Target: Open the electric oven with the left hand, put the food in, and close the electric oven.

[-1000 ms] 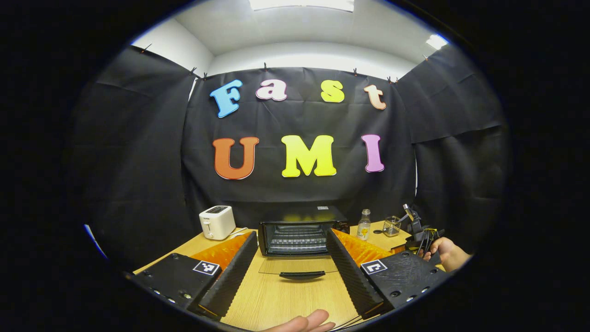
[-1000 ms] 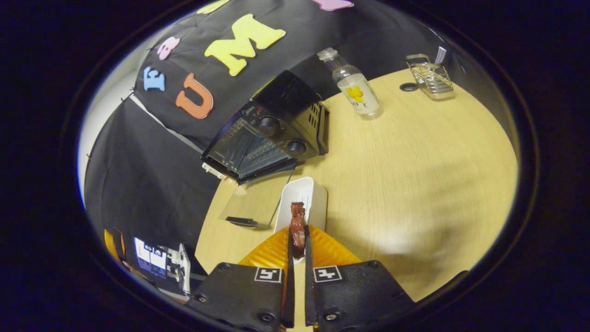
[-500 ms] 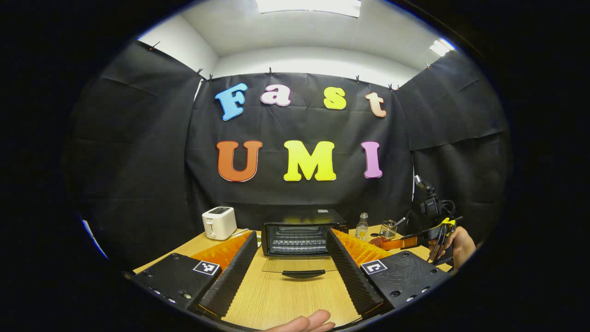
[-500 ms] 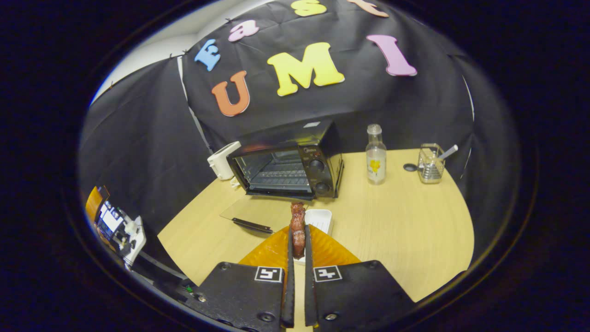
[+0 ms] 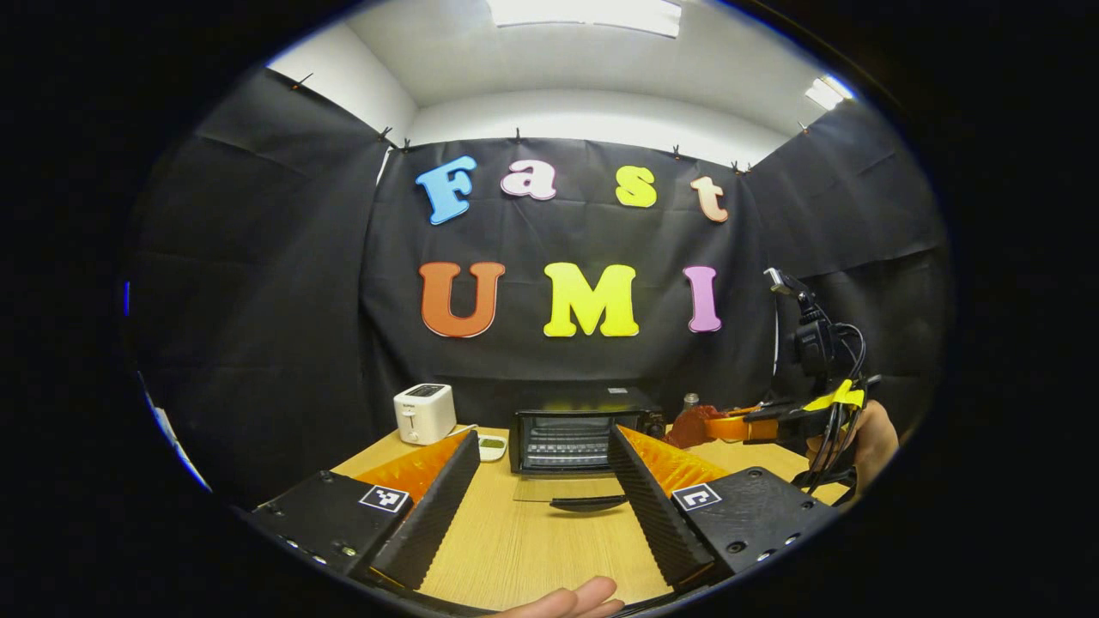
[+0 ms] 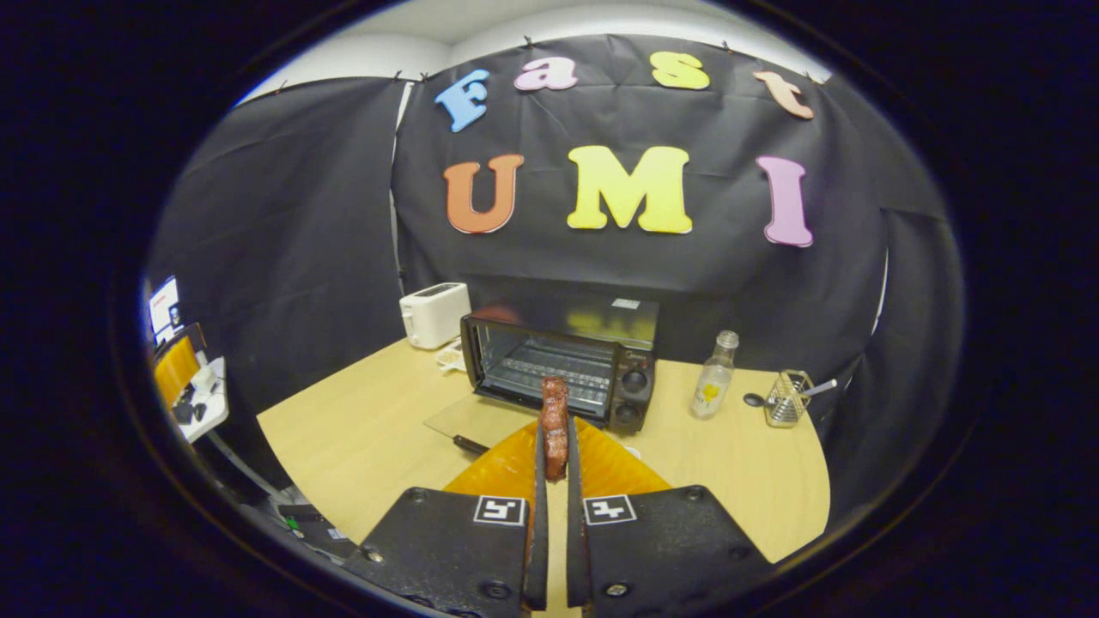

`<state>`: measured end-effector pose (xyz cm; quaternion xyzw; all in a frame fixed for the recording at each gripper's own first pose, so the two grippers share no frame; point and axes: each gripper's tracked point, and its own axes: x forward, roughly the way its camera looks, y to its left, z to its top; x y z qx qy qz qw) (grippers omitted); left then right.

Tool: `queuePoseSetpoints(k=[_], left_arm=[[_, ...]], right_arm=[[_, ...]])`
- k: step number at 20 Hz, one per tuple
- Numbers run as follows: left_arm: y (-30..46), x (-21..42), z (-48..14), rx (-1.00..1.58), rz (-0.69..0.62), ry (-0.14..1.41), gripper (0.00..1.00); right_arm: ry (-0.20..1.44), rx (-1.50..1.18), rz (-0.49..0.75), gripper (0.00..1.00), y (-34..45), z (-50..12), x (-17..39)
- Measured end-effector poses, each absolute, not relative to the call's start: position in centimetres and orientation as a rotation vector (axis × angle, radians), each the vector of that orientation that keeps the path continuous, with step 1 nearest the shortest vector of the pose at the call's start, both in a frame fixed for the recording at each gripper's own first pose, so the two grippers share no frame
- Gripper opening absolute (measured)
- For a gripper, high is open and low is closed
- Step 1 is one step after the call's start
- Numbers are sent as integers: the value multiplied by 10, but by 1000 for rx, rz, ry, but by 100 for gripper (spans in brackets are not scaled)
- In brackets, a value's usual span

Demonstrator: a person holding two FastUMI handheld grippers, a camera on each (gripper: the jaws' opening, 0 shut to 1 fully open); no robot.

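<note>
food [image 6: 555,426]: reddish-brown piece standing upright, pinched between the right tongs [image 6: 555,463], held above the worktop [image 6: 361,429] in front of the oven.
left tongs [image 5: 541,481]: spread wide, holding nothing, low over the worktop and facing the oven.
oven door [image 6: 468,419]: glass, folded down flat, handle nearest.
electric oven [image 6: 562,365]: black, open, wire rack visible inside, two knobs on its right side.
toaster [image 6: 434,313]: white, just left of the oven.
bottle [image 6: 714,376]: clear, right of the oven.
wire basket [image 6: 786,399]: farther right, spoon resting in it.
</note>
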<state>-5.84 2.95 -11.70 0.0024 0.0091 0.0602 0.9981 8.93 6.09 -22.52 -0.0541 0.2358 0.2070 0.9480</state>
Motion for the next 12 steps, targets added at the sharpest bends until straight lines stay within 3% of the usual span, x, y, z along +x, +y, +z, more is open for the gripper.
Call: queuePoseSetpoints(k=[10,12], left_arm=[[111,-64,-148,-22,218,30,95],[126,-60,-160,-11,247,44,95]], right_arm=[[430,-104,323,9,153,-267,131],[409,-72,279,15,162,-277,148]])
